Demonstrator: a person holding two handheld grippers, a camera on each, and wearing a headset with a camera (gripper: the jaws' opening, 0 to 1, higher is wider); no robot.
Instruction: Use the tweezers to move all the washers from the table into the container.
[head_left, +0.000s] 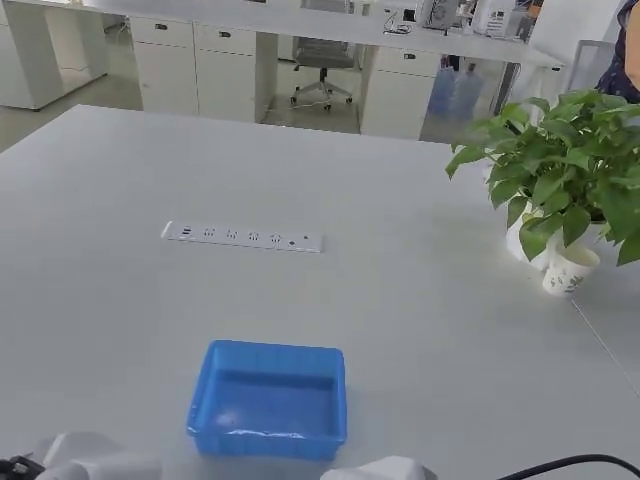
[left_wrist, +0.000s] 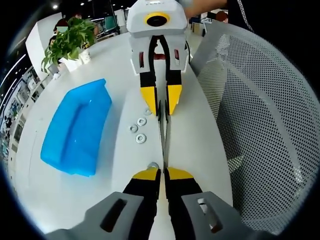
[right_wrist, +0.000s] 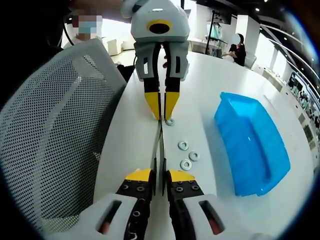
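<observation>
Both grippers are on the tweezers (left_wrist: 163, 135), one at each end, facing each other along the bench's near edge. left gripper (left_wrist: 161, 174) fingers (left_wrist: 148, 174) pinched shut on one end, right gripper (right_wrist: 160, 176) fingers clamped on the other. Reads as a handover or regrip: it's a thin tool, so one gripper steadies it while the other finds a squeeze position. Can't tell which end is the tip. Washers (left_wrist: 141, 138): three lie flat in a cluster on the bench (head_left: 400, 300) just beside the tweezers, one more lies right by the left gripper's fingertips. All sit between the near edge and the blue container (head_left: 275, 349). Container is open side up, near the washers, so the carry is short. No washer visible in it, so I judge no transfer done yet. Mesh chair back (left_wrist: 260, 100) sits just off the near edge
</observation>
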